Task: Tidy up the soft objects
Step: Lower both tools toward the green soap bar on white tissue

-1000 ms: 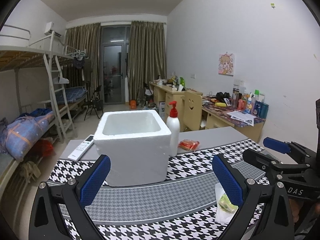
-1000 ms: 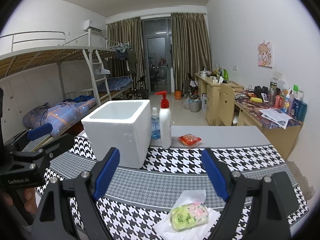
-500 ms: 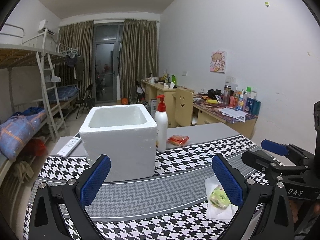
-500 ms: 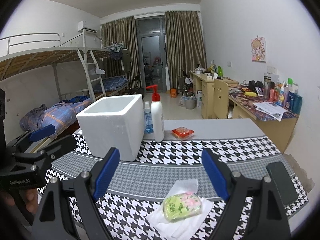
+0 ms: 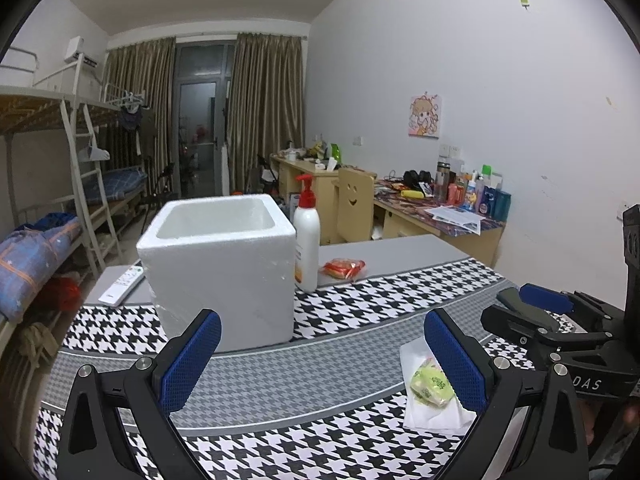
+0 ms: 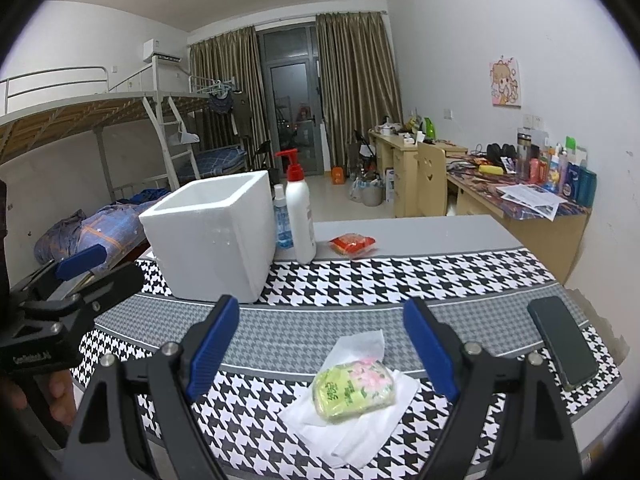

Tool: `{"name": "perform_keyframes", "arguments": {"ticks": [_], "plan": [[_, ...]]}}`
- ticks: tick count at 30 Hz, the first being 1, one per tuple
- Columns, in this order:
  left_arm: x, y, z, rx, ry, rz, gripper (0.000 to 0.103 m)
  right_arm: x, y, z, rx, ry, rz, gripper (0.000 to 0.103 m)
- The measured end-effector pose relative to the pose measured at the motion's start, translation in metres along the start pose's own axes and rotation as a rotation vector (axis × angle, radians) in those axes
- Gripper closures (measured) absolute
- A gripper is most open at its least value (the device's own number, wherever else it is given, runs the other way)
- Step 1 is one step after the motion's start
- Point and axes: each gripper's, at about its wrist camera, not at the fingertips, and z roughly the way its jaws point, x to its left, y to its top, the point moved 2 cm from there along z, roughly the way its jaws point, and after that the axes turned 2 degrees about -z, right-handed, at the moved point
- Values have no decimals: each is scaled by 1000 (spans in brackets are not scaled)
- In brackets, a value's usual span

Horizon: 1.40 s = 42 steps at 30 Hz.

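A green tissue pack lies on a white paper tissue on the houndstooth cloth. My right gripper hangs open just above and behind the pack, nothing between its blue pads. A white foam box, open on top, stands straight ahead of my left gripper, which is open and holds nothing. From the left wrist the green pack shows beside the right finger. A red soft packet rests on the grey table behind the cloth.
A white pump bottle and a small blue bottle stand right of the box. A remote lies left of it. A dark phone sits near the table's right edge. Bunk beds and desks fill the room behind.
Both grippers have sunk a little toward the table, so the box and the green pack sit higher in each view. The jaws stay equally wide.
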Motion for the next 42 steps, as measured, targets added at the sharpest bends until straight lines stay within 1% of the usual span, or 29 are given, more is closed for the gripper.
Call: {"name": "perform_keyframes", "arguments": {"ticks": [11,17,19,24,36,42], "plan": [[-8,-12,15,41,-47,12,1,-10,-17,10,48,-27,14,16],[-12,-20,22,55,-46,22,1,-15,-26,14,73,-44,16,16],[-13,-24,28,80,-51,17,1,-17,-29,17,87,-50,19,16],[-12,-30,35,107,-54,5,1,-22,-38,27,129,-64,26,16],[-18,-39,50,149,-72,6,1,-26,-52,46,198,-58,46,16],[-14,-44,61,181,-59,-3,1,-25,-59,58,236,-47,53,16]]}}
